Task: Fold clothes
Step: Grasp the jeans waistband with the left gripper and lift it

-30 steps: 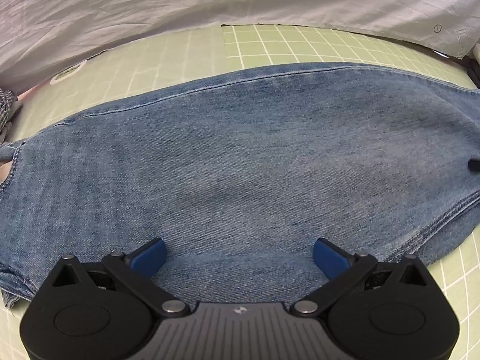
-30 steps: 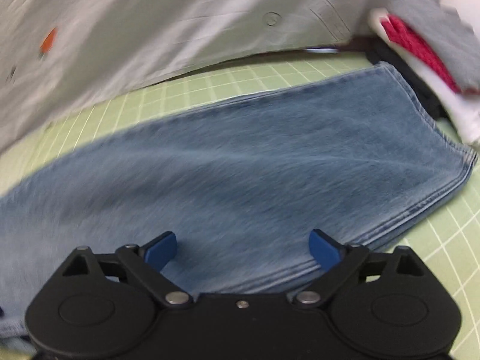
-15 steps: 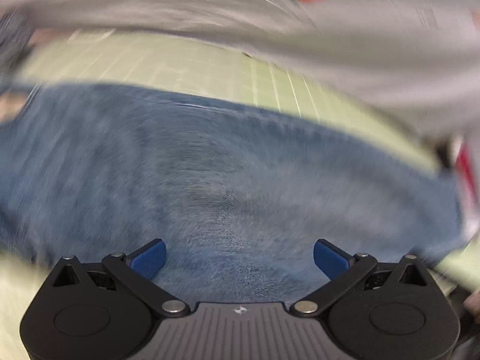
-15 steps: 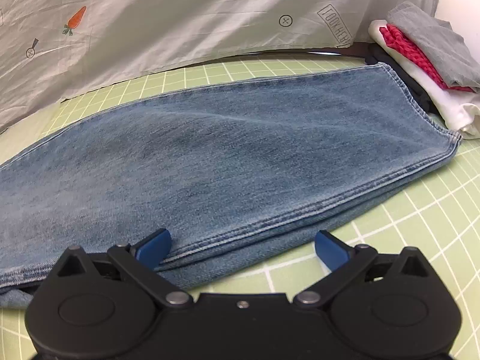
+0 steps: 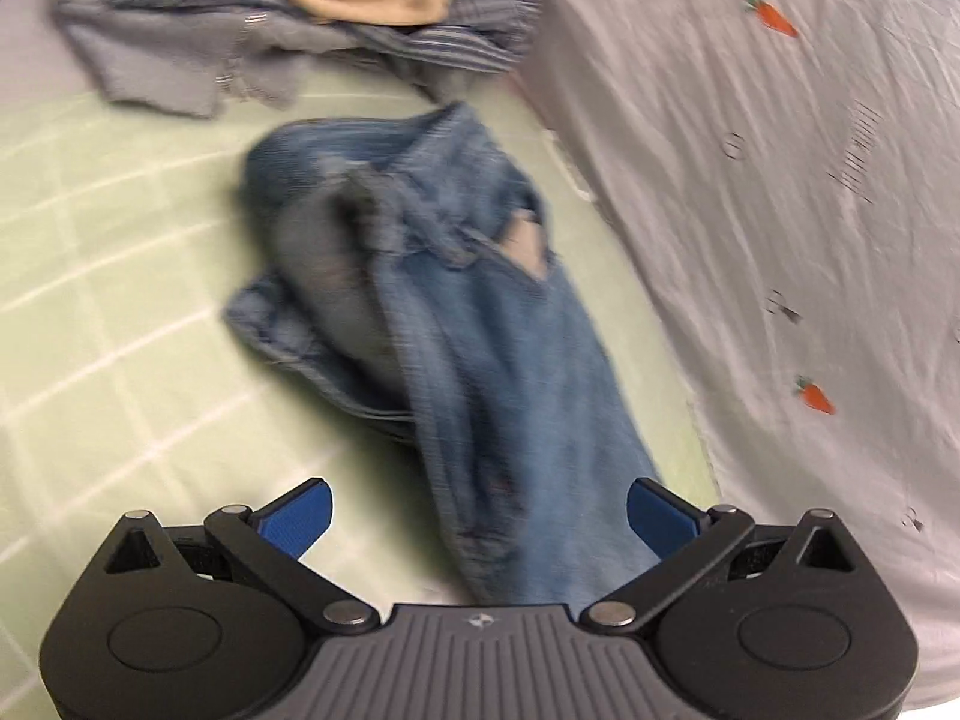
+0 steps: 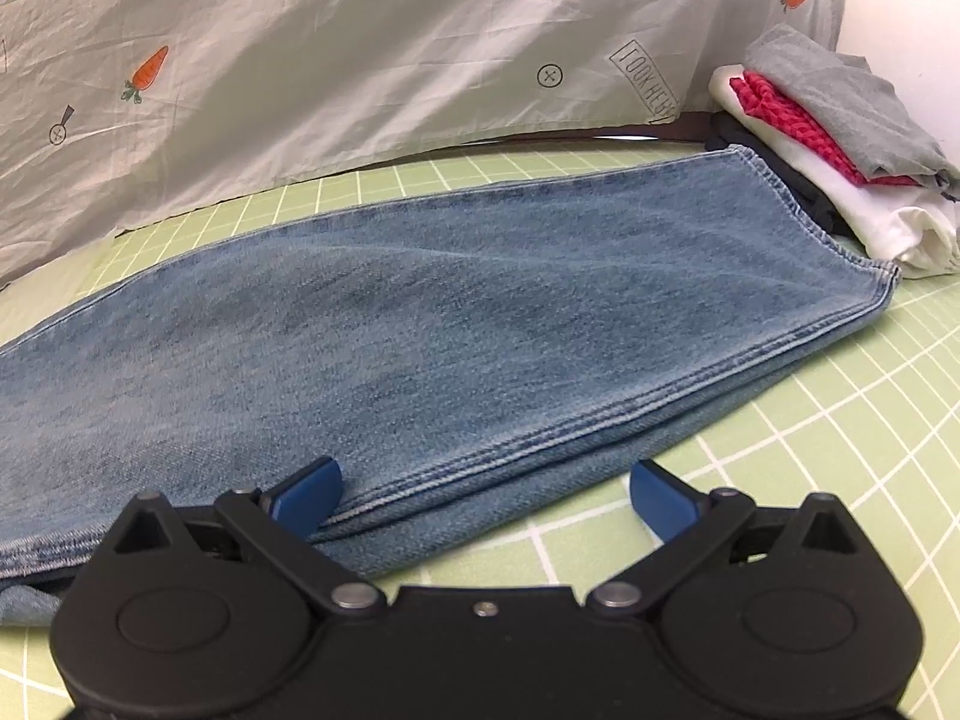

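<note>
Blue jeans [image 6: 450,312] lie flat on the green grid mat [image 6: 810,450], legs stacked, hem ends at the right. In the left wrist view the jeans [image 5: 480,330] run away from me, with the rumpled waist end at the far end. My left gripper [image 5: 477,510] is open and empty, its blue pads either side of the jeans' near part. My right gripper [image 6: 486,492] is open and empty at the jeans' near edge, its left pad over the seam, its right pad over the mat.
A stack of folded clothes [image 6: 828,138], grey, red and white, sits at the right beyond the hems. A pile of unfolded striped and beige garments [image 5: 312,12] lies past the waist. A white carrot-print sheet [image 6: 360,60] hangs behind the mat.
The left gripper has swung round to the left and now looks along the jeans toward the waist end. The right gripper has drawn back to the jeans' near edge. Both stayed open.
</note>
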Tool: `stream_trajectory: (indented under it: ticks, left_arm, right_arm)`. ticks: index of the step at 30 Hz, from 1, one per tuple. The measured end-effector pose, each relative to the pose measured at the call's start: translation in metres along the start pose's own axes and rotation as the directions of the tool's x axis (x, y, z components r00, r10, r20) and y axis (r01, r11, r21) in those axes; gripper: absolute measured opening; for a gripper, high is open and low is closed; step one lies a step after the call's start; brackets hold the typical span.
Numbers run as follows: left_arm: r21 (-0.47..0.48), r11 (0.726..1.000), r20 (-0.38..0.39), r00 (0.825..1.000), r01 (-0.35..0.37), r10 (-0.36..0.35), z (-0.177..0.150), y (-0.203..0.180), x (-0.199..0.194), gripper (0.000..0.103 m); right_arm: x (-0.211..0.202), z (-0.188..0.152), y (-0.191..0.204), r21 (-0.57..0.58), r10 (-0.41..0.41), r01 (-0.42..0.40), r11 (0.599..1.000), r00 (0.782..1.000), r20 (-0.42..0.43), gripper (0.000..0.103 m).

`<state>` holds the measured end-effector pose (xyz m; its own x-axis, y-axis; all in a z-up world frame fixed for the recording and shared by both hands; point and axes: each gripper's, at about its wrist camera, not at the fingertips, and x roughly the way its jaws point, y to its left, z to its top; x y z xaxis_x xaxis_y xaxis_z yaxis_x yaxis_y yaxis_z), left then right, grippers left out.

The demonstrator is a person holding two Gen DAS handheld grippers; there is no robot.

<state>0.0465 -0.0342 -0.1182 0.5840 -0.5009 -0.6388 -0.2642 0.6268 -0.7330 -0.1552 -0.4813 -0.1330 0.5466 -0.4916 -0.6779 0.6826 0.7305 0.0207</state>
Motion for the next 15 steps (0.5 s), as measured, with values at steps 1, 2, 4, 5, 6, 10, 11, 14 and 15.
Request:
stream_trajectory:
  ticks: [1,2,4,5,6,10,11,14,15]
  left_arm:
    - [-0.024,1.0,0.005,1.0,0.001,-0.001,0.001,0.005,0.0,0.103]
    - [-0.048,0.999,0.011,1.0,0.002,-0.002,0.003,0.01,0.0,0.103]
    - [-0.095,0.995,0.022,1.0,0.005,-0.003,0.005,0.021,-0.001,0.103]
    - [-0.118,0.993,0.027,1.0,0.008,-0.004,0.006,0.026,-0.001,0.103]
    - [-0.129,0.991,0.038,0.999,0.02,-0.015,0.009,0.028,0.001,0.103]
    - [-0.14,0.99,0.078,0.997,0.022,-0.011,0.025,0.027,0.009,0.103]
    - [-0.143,0.99,0.088,0.996,0.021,-0.009,0.029,0.026,0.011,0.103]
    - [-0.151,0.988,0.117,0.993,0.02,-0.002,0.041,0.025,0.018,0.103]
    - [-0.154,0.988,0.126,0.992,0.02,0.0,0.045,0.024,0.02,0.103]
  right_arm:
    - [0.0,0.0,0.0,0.0,0.0,0.0,1.0,1.0,0.0,0.103]
    - [0.0,0.0,0.0,0.001,-0.001,0.001,1.0,1.0,0.001,0.103]
    - [0.0,0.0,0.0,0.001,-0.001,0.001,1.0,1.0,-0.001,0.103]
    - [0.0,0.001,0.0,0.001,-0.001,0.001,1.0,1.0,-0.002,0.103]
    - [0.0,0.001,0.0,0.001,-0.001,0.001,1.0,1.0,-0.003,0.103]
    - [0.001,0.002,0.0,0.001,-0.003,0.003,1.0,1.0,-0.01,0.103]
    - [0.001,0.002,0.0,0.001,-0.004,0.004,1.0,1.0,-0.011,0.103]
    - [0.001,0.002,0.001,0.001,-0.006,0.006,1.0,1.0,-0.013,0.103]
    - [0.001,0.002,0.001,0.002,-0.007,0.007,1.0,1.0,-0.013,0.103]
